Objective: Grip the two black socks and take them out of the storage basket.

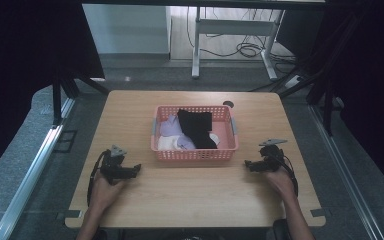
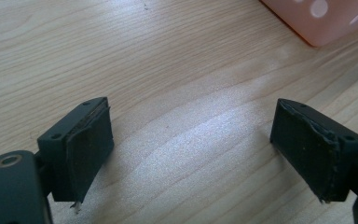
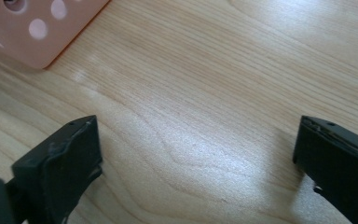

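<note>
High view overhead, gripper views close — seemingly sharing basket [image 1: 195,134] corners

pink basket [image 1: 195,152], clothes [image 1: 195,127] inside, mid-table

Beyond my wooden table [image 1: 190,195] I see grey floor [image 1: 40,125], a white desk frame [image 1: 230,30] with tangled cables [image 1: 247,49], and dark curtains [image 1: 25,60] on both sides

A light wooden table [image 1: 190,192] carries a pink basket [image 1: 195,154] near its middle.
</note>
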The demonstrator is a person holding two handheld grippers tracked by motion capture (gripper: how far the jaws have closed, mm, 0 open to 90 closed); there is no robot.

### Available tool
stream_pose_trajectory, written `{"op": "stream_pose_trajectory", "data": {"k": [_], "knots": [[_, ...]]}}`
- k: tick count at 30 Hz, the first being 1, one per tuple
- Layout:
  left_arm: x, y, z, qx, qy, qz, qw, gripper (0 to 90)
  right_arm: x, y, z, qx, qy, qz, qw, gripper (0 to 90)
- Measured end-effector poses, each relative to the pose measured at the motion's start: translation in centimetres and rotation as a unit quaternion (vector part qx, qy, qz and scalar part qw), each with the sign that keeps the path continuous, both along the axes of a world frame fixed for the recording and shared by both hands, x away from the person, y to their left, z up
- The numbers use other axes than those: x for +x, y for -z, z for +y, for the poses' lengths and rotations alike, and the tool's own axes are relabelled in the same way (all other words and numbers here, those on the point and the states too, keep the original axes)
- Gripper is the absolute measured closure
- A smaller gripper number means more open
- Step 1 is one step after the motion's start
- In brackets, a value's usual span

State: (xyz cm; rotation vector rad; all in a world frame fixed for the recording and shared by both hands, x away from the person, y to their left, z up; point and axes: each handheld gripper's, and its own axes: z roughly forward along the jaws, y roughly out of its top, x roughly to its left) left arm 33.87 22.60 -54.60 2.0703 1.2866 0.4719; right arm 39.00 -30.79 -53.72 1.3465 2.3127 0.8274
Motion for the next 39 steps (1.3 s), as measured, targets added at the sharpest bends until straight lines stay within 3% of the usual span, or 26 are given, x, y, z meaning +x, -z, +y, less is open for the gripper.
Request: {"op": "stream_pose_trajectory", "data": {"k": [18, 27, 32, 39], "knots": [[0.0, 0.0, 0.0, 0.000, 0.000, 0.001, 1.0000, 12.5, -0.1, 0.1, 0.0, 0.000, -0.002, -0.002, 1.0000, 0.0], [0.0, 0.0, 0.0, 0.000, 0.001, 0.001, 1.0000, 12.5, 0.1, -0.2, 0.2, -0.010, 0.001, 0.012, 0.9999, 0.4], [0.0, 0.0, 0.0, -0.001, 0.001, 0.001, 1.0000, 12.5, 0.0, -0.5, 0.2, -0.008, 0.002, 0.021, 0.9998, 4.9], [0.0, 0.0, 0.0, 0.000, 0.000, 0.001, 1.0000, 12.6, -0.1, -1.2, 0.4, -0.008, -0.008, 0.021, 0.9997, 5.7]]}}
